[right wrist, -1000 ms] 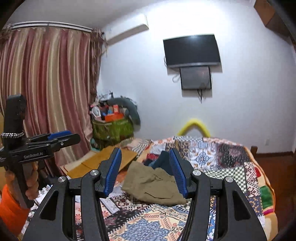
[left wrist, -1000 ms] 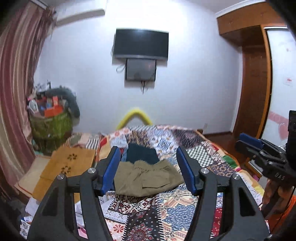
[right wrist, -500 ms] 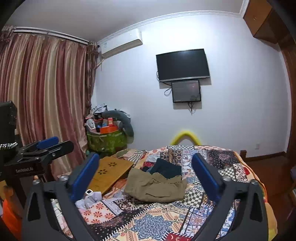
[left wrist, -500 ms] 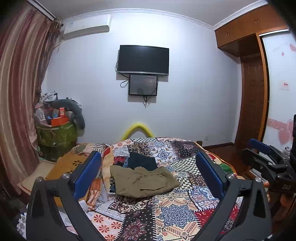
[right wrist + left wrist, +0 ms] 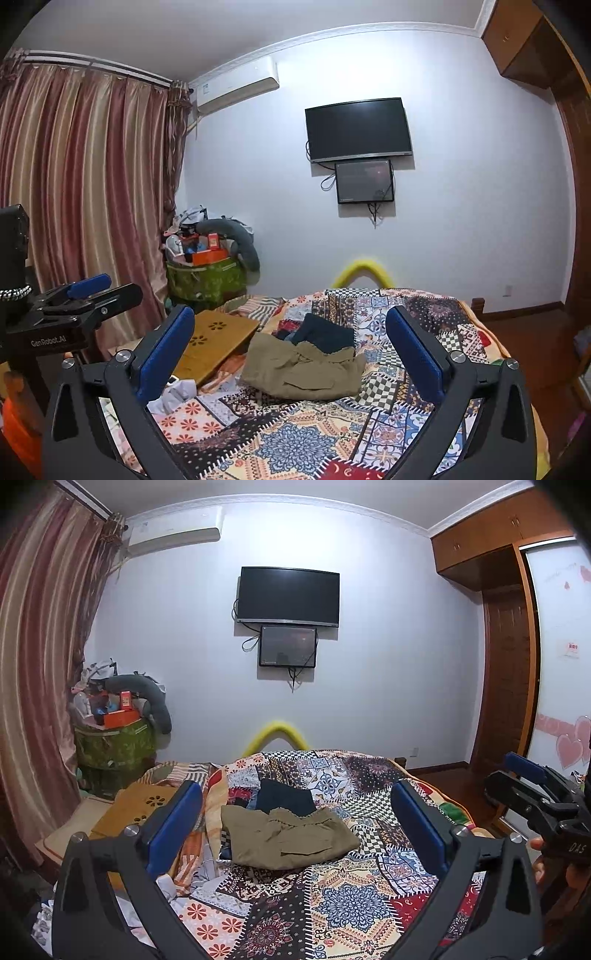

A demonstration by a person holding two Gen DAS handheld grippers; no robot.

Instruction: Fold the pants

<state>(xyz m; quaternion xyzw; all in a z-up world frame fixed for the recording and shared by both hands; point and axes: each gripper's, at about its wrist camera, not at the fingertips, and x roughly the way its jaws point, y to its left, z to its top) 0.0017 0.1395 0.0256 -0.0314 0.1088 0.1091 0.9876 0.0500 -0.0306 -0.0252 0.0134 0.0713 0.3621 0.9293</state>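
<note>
Olive-khaki pants (image 5: 286,840) lie crumpled in the middle of a bed with a patchwork quilt (image 5: 347,897); they also show in the right wrist view (image 5: 306,369). A dark navy garment (image 5: 286,799) lies just behind them. My left gripper (image 5: 295,827) is open and empty, held well above and short of the pants. My right gripper (image 5: 291,354) is also open and empty, equally far back. Each gripper appears at the edge of the other's view: the right gripper (image 5: 535,794) and the left gripper (image 5: 85,295).
A wooden lap table (image 5: 214,341) and loose white cloths (image 5: 177,395) lie at the bed's left side. A green basket (image 5: 110,746) piled with things stands by the curtain. A TV (image 5: 288,596) hangs on the far wall, a wardrobe (image 5: 506,664) at right.
Both grippers have opened from narrow to wide. Both have pulled back and tilted upward, so more wall and ceiling show. The pants have not moved.
</note>
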